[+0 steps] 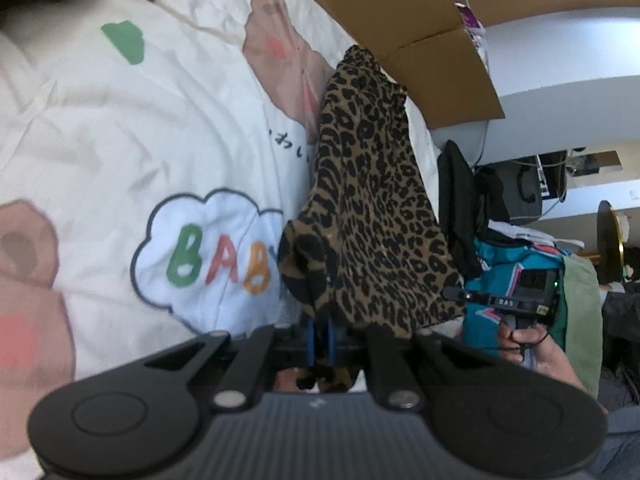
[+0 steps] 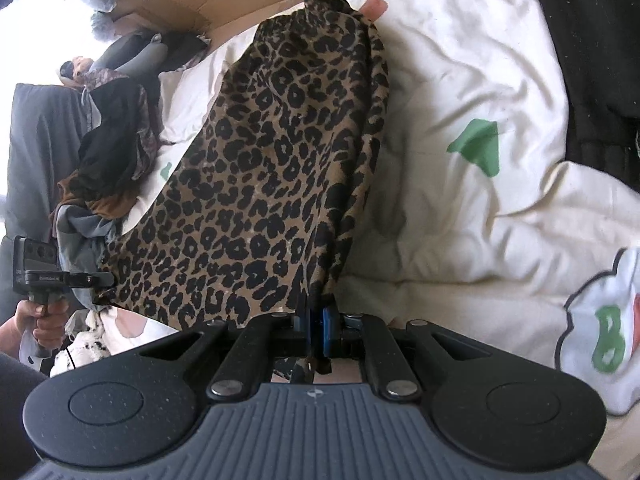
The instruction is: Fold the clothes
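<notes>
Bed cover (image 1: pixel 120 128): cream quilt w/ cartoon prints, fills the left and centre of the left wrist view and the right half of the right wrist view. Printed on it: a white cloud patch w/ coloured letters (image 1: pixel 216 256) at centre-left of the left view, green shapes, pinkish-brown figures.

Cardboard box (image 1: pixel 404 20): brown, flaps open, runs along the top and upper right of the left wrist view, just behind the far end of the garment.

Leopard-print garment (image 1: pixel 372 208): task item. Hangs as a long drape from lower centre up to upper centre in both views; far end rests on the quilt near the box. Near edge is bunched into both tools.

Clothes pile (image 2: pixel 108 168): dark and brown items, left side of the right wrist view, beside the garment. Black fabric (image 2: pixel 596 60) lies at upper right of that view.

Left gripper (image 1: pixel 320 336): jaws together, clamped on a bunched corner of the leopard garment, lower centre. Fabric shows above and below the blue pads.

Right gripper (image 2: pixel 316 328): jaws together, pinching the garment edge at lower centre of its view.

Person's hand (image 2: pixel 44 320): grips the left tool's handle, lower left of the right wrist view.
</notes>
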`<action>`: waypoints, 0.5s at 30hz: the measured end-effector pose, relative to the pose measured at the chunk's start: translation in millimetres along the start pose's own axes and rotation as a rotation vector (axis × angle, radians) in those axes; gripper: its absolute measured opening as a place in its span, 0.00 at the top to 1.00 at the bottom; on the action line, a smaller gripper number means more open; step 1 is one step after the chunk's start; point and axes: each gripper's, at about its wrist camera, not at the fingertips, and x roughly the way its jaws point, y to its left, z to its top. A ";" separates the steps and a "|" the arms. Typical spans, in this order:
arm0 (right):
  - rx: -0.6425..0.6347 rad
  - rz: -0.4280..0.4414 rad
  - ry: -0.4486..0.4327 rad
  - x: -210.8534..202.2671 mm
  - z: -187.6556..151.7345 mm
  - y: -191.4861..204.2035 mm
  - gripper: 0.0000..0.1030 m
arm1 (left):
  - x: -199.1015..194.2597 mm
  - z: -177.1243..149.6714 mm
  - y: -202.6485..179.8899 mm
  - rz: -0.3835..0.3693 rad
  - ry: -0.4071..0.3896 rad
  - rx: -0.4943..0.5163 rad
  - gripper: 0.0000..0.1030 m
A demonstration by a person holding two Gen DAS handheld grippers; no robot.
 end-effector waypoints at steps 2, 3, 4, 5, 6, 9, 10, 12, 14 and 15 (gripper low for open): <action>-0.004 0.000 0.011 -2.9 -6.8 6.0 0.97 | -6.7 -8.1 0.2 0.008 0.000 -0.011 0.94; -0.006 0.003 0.016 -4.4 -10.9 9.4 0.97 | -9.9 -12.7 0.4 0.010 0.000 -0.016 0.94; -0.007 0.007 0.019 -6.6 -15.4 12.5 0.97 | -13.0 -17.2 0.6 0.012 0.001 -0.020 0.94; -0.008 0.011 0.021 -9.0 -20.1 15.6 0.97 | -15.5 -21.8 1.1 0.012 0.003 -0.026 0.94; -0.011 0.011 0.024 -11.0 -25.4 19.3 0.97 | -16.8 -26.5 2.2 0.009 0.009 -0.032 0.94; -0.012 0.015 0.037 -14.0 -39.6 26.3 0.97 | -18.8 -40.6 6.9 0.011 0.033 -0.043 0.94; -0.007 0.018 0.045 -13.4 -44.4 26.5 0.97 | -19.4 -44.1 9.6 0.013 0.037 -0.053 0.94; 0.003 0.024 0.060 -12.0 -53.8 26.8 0.97 | -20.5 -50.5 14.7 0.016 0.042 -0.074 0.94; 0.013 0.026 0.075 -8.0 -59.5 25.9 0.97 | -21.2 -54.8 17.6 0.018 0.041 -0.087 0.94; 0.020 0.026 0.080 -6.3 -60.6 24.6 0.97 | -21.2 -56.4 17.8 0.019 0.041 -0.090 0.94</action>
